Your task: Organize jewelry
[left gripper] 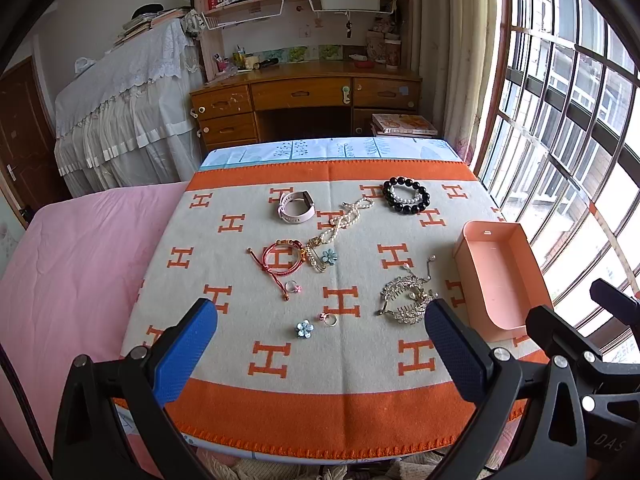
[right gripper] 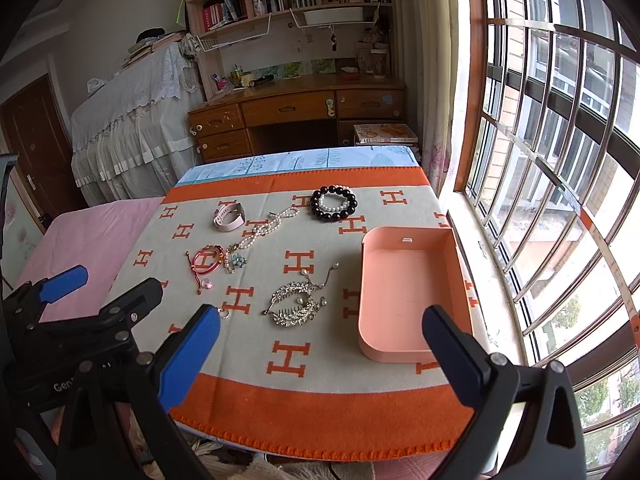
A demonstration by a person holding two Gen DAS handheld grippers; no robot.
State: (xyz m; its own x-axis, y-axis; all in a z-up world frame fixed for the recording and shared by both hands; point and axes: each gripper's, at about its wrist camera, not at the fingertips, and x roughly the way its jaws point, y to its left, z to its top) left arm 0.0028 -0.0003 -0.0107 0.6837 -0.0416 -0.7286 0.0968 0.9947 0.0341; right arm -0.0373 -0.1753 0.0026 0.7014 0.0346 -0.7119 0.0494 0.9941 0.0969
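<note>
My left gripper [left gripper: 320,340] and right gripper [right gripper: 320,344] both hover above the blanket's near orange edge [left gripper: 320,420], jaws spread wide and holding nothing.

Nearest on the blanket lie a blue flower clip [left gripper: 304,328] and a small ring [left gripper: 329,319]: light, hard, low-profile, likely to slip; I judge a pinch across the widest part is required. Toward the right edge, just beside the pink box [right gripper: 404,300], lies the rhinestone hair comb [right gripper: 298,305]: rigid, probably fragile at its teeth and trailing chain; grip the spine. The box sits open, with nothing visible inside, near the right near corner.

At mid-blanket, the red cord bracelet [left gripper: 282,258], a second ring [left gripper: 293,287] and a second blue flower [left gripper: 329,256] touch or crowd the pearl necklace [left gripper: 344,222]. The necklace is limp and will probably drag neighbours when lifted.

Toward the far edge lie the pink watch [left gripper: 295,207] and the black bead bracelet [left gripper: 406,195], well apart. Nothing blocks the route to the box.
</note>
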